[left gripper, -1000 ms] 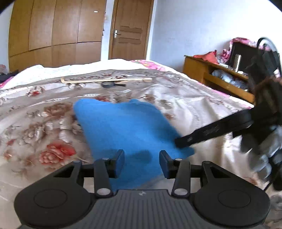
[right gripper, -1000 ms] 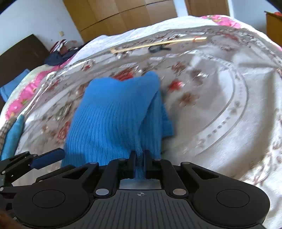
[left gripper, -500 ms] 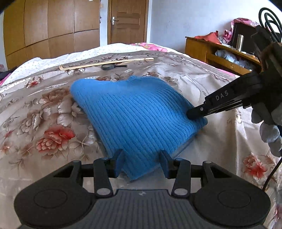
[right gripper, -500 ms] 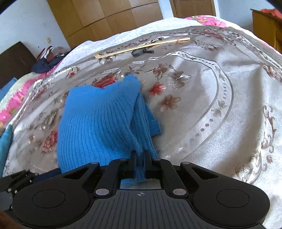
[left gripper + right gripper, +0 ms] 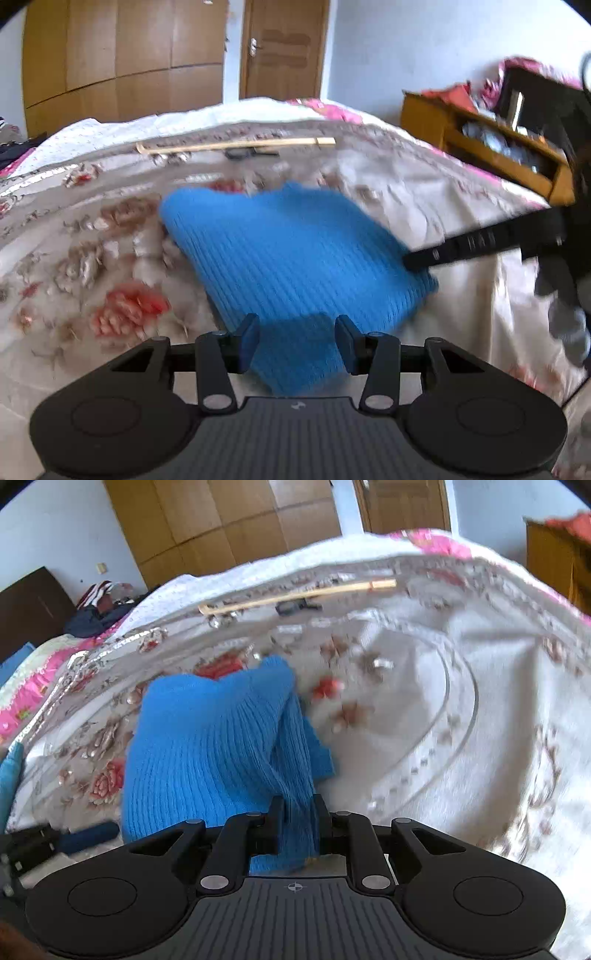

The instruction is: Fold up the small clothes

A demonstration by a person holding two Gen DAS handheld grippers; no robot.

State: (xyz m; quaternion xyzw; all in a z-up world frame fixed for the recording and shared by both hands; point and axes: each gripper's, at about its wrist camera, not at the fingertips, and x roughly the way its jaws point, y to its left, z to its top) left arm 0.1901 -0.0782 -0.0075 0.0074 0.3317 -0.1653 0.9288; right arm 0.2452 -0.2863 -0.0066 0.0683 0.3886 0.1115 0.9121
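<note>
Two hand-held grippers work over a blue knit garment lying folded on a floral bedspread. The left gripper stands released, its jaws apart with the garment's near corner lying between them, unpinched. The right gripper is opening its jaws, a bunched ridge of the blue knit between them; whether the pads press it cannot be told. In the left wrist view its dark finger reaches in from the right onto the garment's right edge. Farther up the bed lie a long wooden stick and a small dark object, well apart from the garment. Nothing blocks the cloth. A wooden cabinet with clutter stands beside the bed.
</note>
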